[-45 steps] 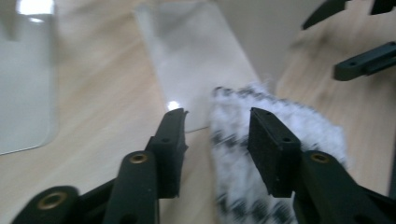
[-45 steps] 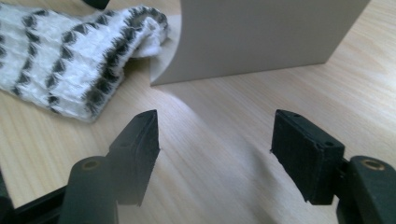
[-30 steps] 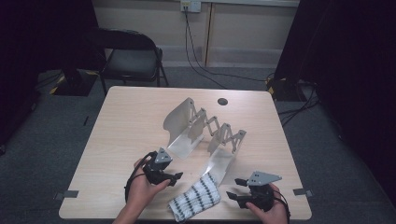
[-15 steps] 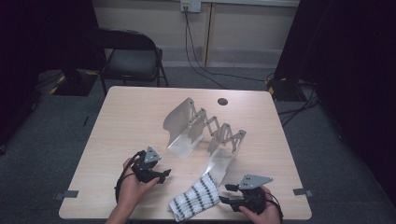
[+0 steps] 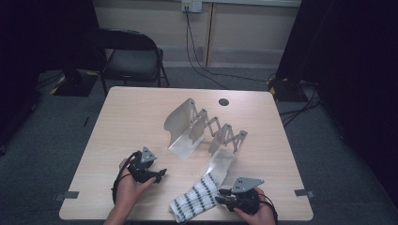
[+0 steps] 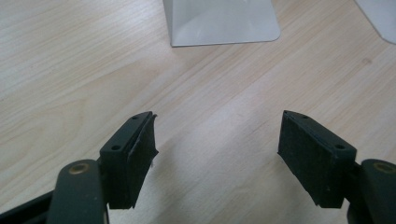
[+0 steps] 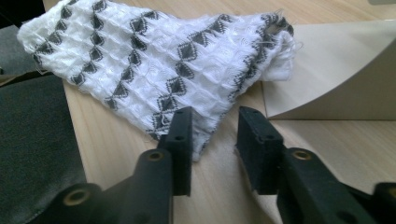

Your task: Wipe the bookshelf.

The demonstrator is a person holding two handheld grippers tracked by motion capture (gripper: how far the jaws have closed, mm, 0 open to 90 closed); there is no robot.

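A white cloth with dark diamond stripes (image 5: 192,201) lies crumpled at the table's near edge, one end resting on the curved foot of a metal folding rack (image 5: 220,164). My right gripper (image 5: 220,197) is at the cloth's right side. In the right gripper view its jaws (image 7: 215,126) have just been closing. They stand a narrow gap apart with the cloth's (image 7: 163,60) frayed corner in the gap, and the pads do not press on it. My left gripper (image 5: 162,174) hovers open over bare wood left of the cloth, nothing between its jaws (image 6: 217,135).
The rack's other curved plate (image 5: 187,124) stands mid-table, its foot (image 6: 219,23) just ahead of the left gripper. A round cable hole (image 5: 224,101) sits near the far edge. A black chair (image 5: 131,58) stands behind the table. The near table edge is close to both hands.
My right gripper has slid left up to the cloth's corner and its jaws have narrowed. My left hand has drifted a little to the left, still open.
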